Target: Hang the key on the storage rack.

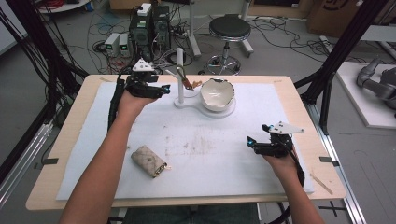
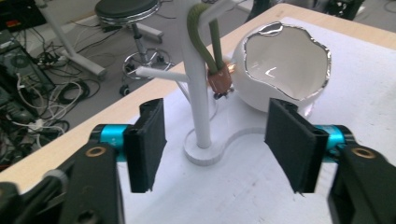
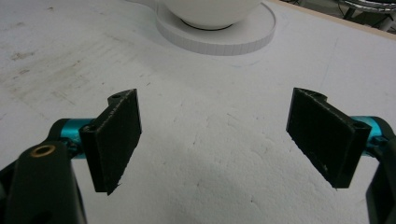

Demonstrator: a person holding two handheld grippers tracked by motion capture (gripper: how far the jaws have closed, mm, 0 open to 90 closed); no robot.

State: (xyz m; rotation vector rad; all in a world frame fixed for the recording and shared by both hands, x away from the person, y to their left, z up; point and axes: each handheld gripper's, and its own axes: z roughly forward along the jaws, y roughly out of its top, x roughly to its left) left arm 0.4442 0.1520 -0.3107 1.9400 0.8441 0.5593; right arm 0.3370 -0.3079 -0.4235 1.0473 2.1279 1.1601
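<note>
Ahead, white stand (image 2: 198,93) between the left gripper's (image 2: 215,142) spread jaws, untouched

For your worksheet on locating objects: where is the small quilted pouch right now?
In the high view the quilted pouch lies on the white mat, front left, beside the person's left forearm, well apart from the white stand.

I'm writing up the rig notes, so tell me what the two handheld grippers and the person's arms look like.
Each gripper, left gripper and right gripper, is black with two flat black rectangular pads on turquoise mounts, brass-coloured rivets at the joints and a white three-cornered plate on top. A black cable trails from each. The forearms are bare, with no sleeves.
</note>
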